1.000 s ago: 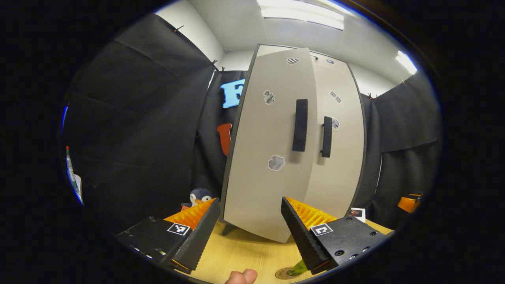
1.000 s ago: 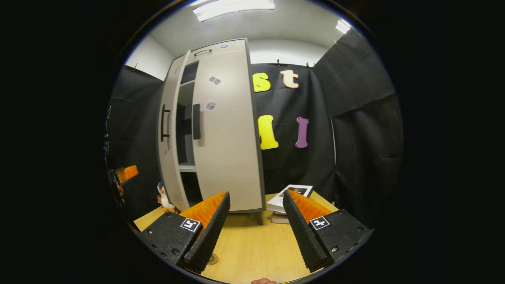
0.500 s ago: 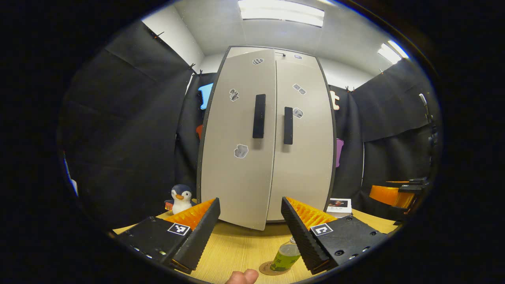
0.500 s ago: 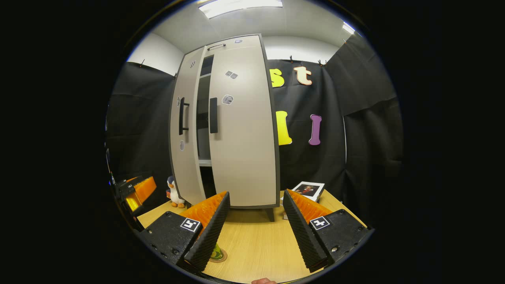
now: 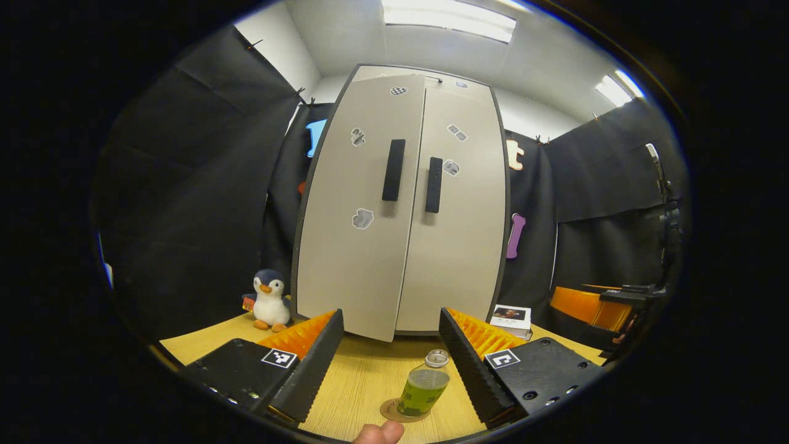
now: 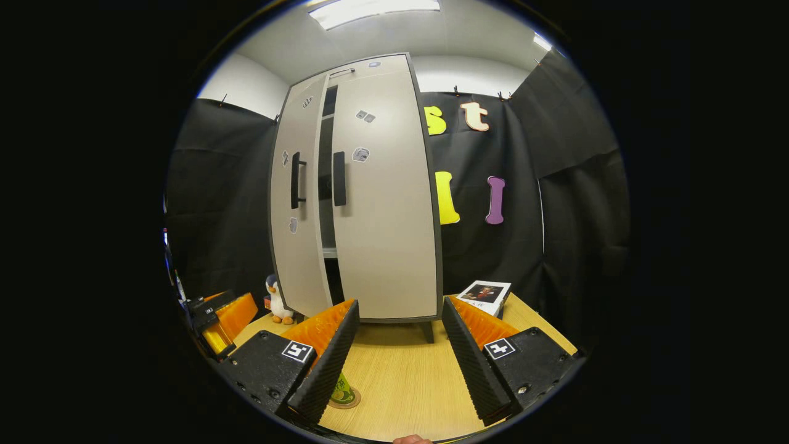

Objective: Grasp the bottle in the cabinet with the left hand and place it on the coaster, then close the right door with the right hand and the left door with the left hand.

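bottle: I've got it standing upright on the coaster, long axis vertical, cap pointing straight up. In the left gripper view the bottle sits around 6 o'clock, just inside my right-hand finger. Greenish body, clear cap.

coaster: round, flat on the table, right under the bottle. In the right gripper view a sliver of it peeks out at about 7 o'clock, partly hidden by a finger.

left gripper: fingers spread wide, nothing between them, touching nothing as far as I can see. It hangs over the table with the bottle just past the tips.

right gripper: same deal, fingers wide apart and empty, over bare table.

left door: not quite home. In the left gripper view the left door has its bottom edge hanging a bit proud of the other one; the right gripper view shows a dark gap beside it.

right door: the right door looks flush with the cabinet, handle vertical near 12 o'clock.

table: light wood.

penguin toy: sitting at roughly 9 o'clock by the cabinet's foot.

book: lying near the cabinet at about 3 o'clock.

thumb: a fingertip pokes in at 6 o'clock.
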`<action>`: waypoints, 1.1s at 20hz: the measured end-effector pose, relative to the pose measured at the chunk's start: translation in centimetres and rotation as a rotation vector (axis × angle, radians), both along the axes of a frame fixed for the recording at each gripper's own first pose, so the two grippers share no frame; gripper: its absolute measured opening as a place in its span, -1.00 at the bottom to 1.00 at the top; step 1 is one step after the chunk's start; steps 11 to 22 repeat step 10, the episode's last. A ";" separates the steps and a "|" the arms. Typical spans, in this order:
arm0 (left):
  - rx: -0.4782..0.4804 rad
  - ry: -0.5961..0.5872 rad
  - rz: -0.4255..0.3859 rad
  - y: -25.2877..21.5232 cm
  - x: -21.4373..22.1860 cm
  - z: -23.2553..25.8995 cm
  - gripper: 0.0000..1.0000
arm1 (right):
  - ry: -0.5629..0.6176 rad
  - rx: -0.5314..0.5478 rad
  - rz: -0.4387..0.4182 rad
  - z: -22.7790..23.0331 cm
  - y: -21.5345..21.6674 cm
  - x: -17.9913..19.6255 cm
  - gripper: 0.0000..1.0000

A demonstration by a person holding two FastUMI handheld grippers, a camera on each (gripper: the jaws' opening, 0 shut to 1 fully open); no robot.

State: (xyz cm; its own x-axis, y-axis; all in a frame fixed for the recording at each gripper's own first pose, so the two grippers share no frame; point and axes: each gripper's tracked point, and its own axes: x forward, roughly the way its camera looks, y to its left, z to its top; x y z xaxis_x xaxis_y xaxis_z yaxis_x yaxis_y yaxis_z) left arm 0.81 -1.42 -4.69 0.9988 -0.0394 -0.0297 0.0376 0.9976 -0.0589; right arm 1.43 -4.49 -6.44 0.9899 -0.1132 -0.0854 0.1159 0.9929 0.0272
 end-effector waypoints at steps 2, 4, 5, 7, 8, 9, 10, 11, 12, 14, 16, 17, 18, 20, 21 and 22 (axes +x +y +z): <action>0.013 -0.002 0.012 0.6 -0.1 0.1 0.89 | 0.004 -0.001 -0.002 -0.2 -0.1 -0.2 0.66; 0.026 -0.014 0.029 1.2 0.0 0.4 0.89 | 0.008 -0.007 -0.005 -0.3 -0.1 -0.3 0.66; 0.029 -0.018 0.036 1.5 0.1 0.5 0.90 | 0.006 -0.012 -0.005 -0.2 -0.1 -0.3 0.66; 0.035 -0.023 0.050 2.1 0.3 0.6 0.90 | 0.003 -0.020 -0.002 0.0 0.0 -0.4 0.66; 0.038 -0.025 0.055 2.3 0.3 0.9 0.90 | 0.002 -0.024 -0.004 0.0 -0.1 -0.5 0.66; 0.039 -0.023 0.057 2.4 0.2 0.8 0.90 | 0.001 -0.026 -0.004 0.0 -0.1 -0.5 0.66; 0.037 -0.020 0.061 2.5 0.2 0.9 0.89 | 0.004 -0.026 -0.003 -0.1 0.0 -0.5 0.66; 0.037 -0.020 0.061 2.5 0.2 0.9 0.89 | 0.004 -0.026 -0.003 -0.1 0.0 -0.5 0.66; 0.037 -0.020 0.061 2.5 0.2 0.9 0.89 | 0.004 -0.026 -0.003 -0.1 0.0 -0.5 0.66; 0.037 -0.020 0.061 2.5 0.2 0.9 0.89 | 0.004 -0.026 -0.003 -0.1 0.0 -0.5 0.66; 0.037 -0.020 0.061 2.5 0.2 0.9 0.89 | 0.004 -0.026 -0.003 -0.1 0.0 -0.5 0.66; 0.037 -0.020 0.061 2.5 0.2 0.9 0.89 | 0.004 -0.026 -0.003 -0.1 0.0 -0.5 0.66; 0.037 -0.020 0.061 2.5 0.2 0.9 0.89 | 0.004 -0.026 -0.003 -0.1 0.0 -0.5 0.66; 0.037 -0.020 0.061 2.5 0.2 0.9 0.89 | 0.004 -0.026 -0.003 -0.1 0.0 -0.5 0.66; 0.037 -0.020 0.061 2.5 0.2 0.9 0.89 | 0.004 -0.026 -0.003 -0.1 0.0 -0.5 0.66; 0.037 -0.020 0.061 2.5 0.2 0.9 0.89 | 0.004 -0.026 -0.003 -0.1 0.0 -0.5 0.66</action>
